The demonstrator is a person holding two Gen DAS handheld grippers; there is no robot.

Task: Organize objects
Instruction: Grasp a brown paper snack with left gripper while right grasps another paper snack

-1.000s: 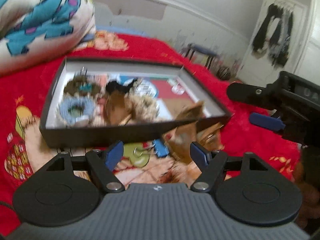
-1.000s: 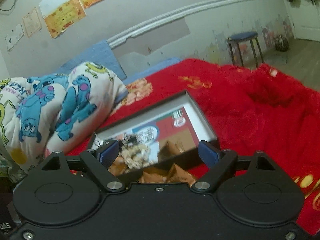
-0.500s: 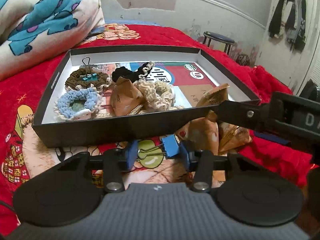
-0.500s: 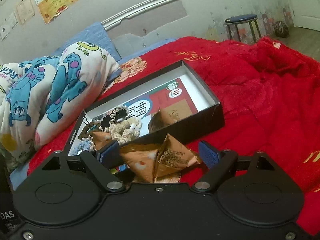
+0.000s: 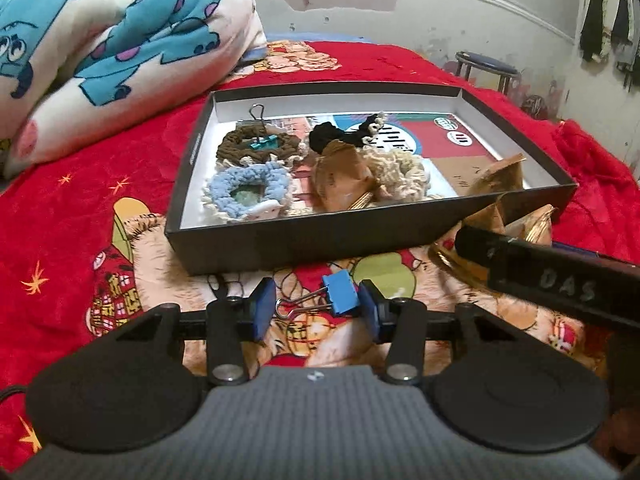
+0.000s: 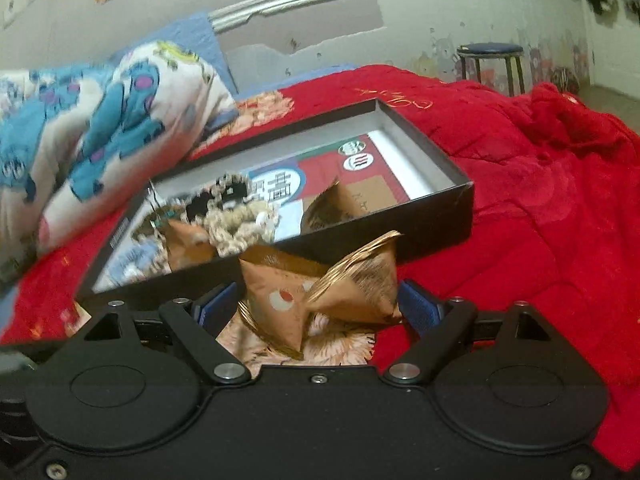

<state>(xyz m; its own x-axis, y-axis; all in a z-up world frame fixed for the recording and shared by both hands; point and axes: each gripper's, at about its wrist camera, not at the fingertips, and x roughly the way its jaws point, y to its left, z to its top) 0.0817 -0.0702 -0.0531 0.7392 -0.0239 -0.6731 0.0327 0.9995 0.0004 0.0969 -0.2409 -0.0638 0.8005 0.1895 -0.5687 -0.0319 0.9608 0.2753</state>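
red blanket [image 5: 80,184], binder clip [image 5: 340,294] crosswise, handles left

In the right wrist view the left part is blurred, so the things in the near-left corner of the black box [image 6: 436,216] and the cartoon blanket [image 6: 120,120] cannot be told clearly. In the left wrist view the right tool [image 5: 560,276] crosses the right side and hides part of the brown packets [image 5: 496,216] behind it. The clothes on the far wall [image 5: 608,12] are cut off by the top-right edge.

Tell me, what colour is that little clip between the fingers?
Blue, with silver wire handles: the binder clip, clearest in the left wrist view.
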